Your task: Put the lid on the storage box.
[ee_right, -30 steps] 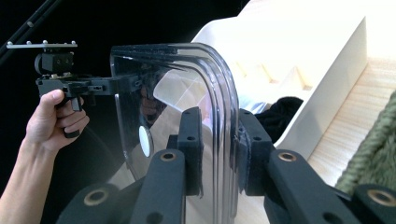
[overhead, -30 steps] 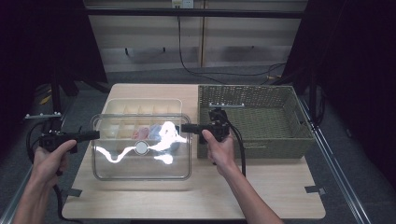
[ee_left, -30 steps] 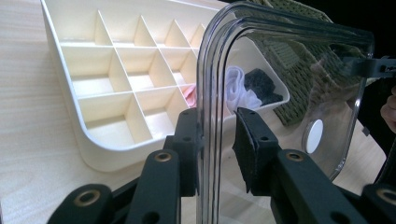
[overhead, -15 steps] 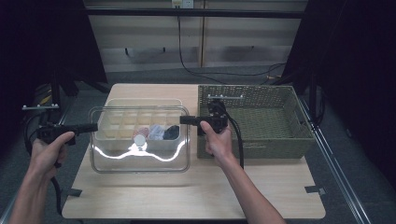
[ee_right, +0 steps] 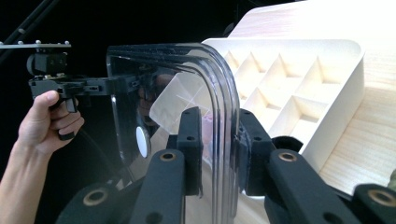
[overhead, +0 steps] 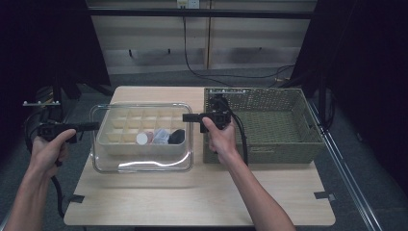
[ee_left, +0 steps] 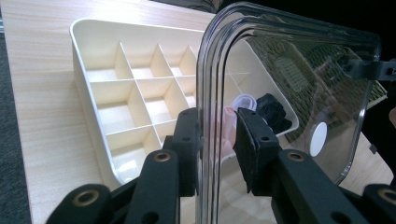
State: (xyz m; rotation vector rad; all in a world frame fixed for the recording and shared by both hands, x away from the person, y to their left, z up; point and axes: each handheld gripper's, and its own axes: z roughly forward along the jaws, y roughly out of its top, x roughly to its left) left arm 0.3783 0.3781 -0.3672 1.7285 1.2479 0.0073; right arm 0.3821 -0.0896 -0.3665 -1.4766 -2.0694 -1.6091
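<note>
One clear lid, one divided tray, one basket, two grippers, perhaps three small items.

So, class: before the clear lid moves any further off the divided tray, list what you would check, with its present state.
1. Left gripper clamped on the clear lid rim: ok.
2. Right gripper clamped on the opposite rim: ok.
3. Lid lifted off the divided tray: ok.
4. Small items in the tray untouched by the lid: cannot tell.
5. Woven basket apart from the lid: ok.
</note>
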